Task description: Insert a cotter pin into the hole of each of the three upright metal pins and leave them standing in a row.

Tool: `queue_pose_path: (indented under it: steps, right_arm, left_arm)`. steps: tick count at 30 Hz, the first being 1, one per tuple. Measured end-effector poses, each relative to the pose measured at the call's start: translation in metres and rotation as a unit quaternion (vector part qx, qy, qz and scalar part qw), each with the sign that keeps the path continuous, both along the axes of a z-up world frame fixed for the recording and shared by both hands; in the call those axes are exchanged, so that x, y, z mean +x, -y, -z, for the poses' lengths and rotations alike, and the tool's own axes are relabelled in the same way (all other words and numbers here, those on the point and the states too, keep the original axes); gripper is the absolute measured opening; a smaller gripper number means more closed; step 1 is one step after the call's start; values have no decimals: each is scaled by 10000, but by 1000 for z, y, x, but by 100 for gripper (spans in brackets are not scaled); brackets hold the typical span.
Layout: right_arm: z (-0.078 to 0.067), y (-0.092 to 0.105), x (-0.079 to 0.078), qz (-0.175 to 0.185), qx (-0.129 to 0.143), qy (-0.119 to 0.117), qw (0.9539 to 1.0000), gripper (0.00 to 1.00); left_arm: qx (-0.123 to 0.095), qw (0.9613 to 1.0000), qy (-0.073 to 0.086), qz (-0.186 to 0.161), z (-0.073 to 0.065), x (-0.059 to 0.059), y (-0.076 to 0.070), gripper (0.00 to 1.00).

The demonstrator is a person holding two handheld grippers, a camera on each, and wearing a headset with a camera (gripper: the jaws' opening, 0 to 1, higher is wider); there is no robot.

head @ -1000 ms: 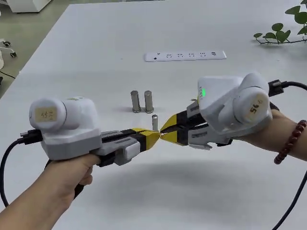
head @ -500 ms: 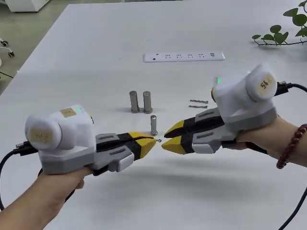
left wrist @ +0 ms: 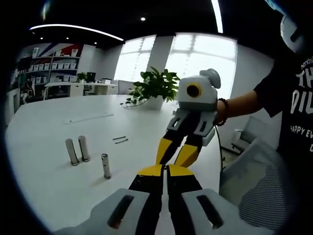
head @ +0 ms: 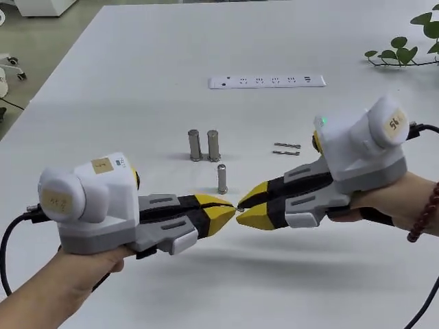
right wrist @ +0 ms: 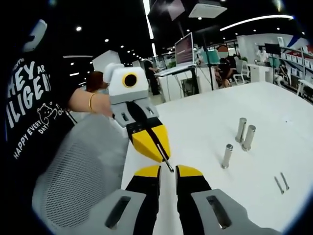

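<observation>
Two metal pins stand paired, a third pin upright nearby, two cotter pins lying flat.

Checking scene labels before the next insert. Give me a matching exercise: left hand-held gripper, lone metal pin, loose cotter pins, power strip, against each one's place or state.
1. left hand-held gripper
2. lone metal pin
3. two loose cotter pins
4. power strip

A. flat on the table, right of the paired metal pins
B. far side of the table
C. shut on a cotter pin
D. upright, nearer than the paired metal pins

Pairs: 1-C, 2-D, 3-A, 4-B.
</observation>
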State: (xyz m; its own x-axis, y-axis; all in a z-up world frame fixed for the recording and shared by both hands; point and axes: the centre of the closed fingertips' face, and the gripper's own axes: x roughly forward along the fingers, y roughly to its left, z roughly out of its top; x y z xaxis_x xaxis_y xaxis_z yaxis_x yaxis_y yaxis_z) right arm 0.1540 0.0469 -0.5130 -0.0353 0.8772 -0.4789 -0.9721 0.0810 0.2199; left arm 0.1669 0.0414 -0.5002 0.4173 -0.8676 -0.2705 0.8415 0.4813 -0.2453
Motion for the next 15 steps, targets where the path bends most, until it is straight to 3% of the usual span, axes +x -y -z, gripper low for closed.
queue_pose_path:
  steps: [9,15]
  right_arm:
    - [4,2,-1,-117,-134,59,9998,0]
    - [5,3,-3,-302,-289,243,9988,0]
  left_arm:
    - [53,9999,-55,146,4,-4,4,0]
    - [55,9997,-94,196,5,-6,5,0]
